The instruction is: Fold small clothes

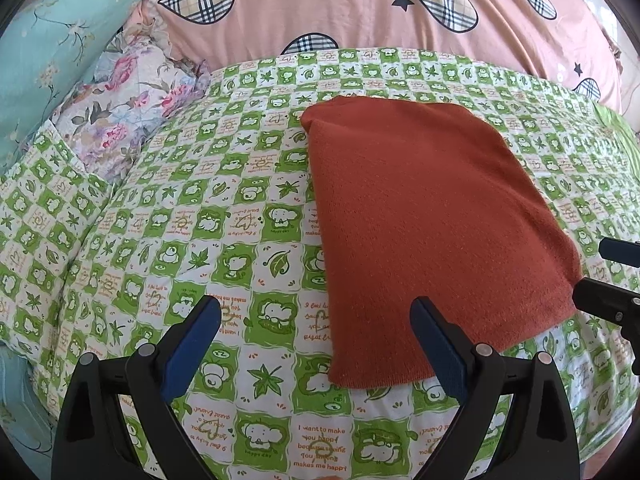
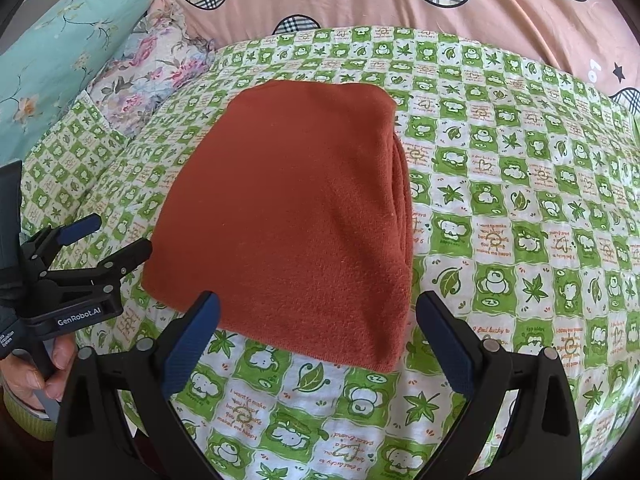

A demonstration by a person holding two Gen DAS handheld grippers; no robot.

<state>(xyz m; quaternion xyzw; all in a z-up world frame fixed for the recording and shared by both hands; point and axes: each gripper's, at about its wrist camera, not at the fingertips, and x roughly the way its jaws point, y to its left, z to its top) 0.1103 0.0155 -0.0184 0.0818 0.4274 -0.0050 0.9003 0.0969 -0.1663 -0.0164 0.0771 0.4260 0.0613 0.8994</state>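
Note:
A rust-orange garment [image 1: 432, 224] lies folded into a thick rectangle on the green-and-white checked sheet [image 1: 224, 216]. My left gripper [image 1: 316, 312] hovers open at its near left corner, holding nothing. In the right wrist view the same garment [image 2: 296, 216] shows stacked layers along its right side. My right gripper [image 2: 318, 308] stands open just before the near edge, empty. The left gripper [image 2: 120, 236] appears at the left of that view, open, held by a hand [image 2: 36, 376]. The right gripper's black fingers [image 1: 600, 296] show at the right edge of the left wrist view.
A pink quilt with plaid hearts [image 1: 360, 4] is heaped behind the sheet. A teal floral pillow [image 1: 52, 52] and a pale flowered cloth [image 1: 128, 108] lie at the back left. The checked sheet [image 2: 520, 216] stretches flat to the right of the garment.

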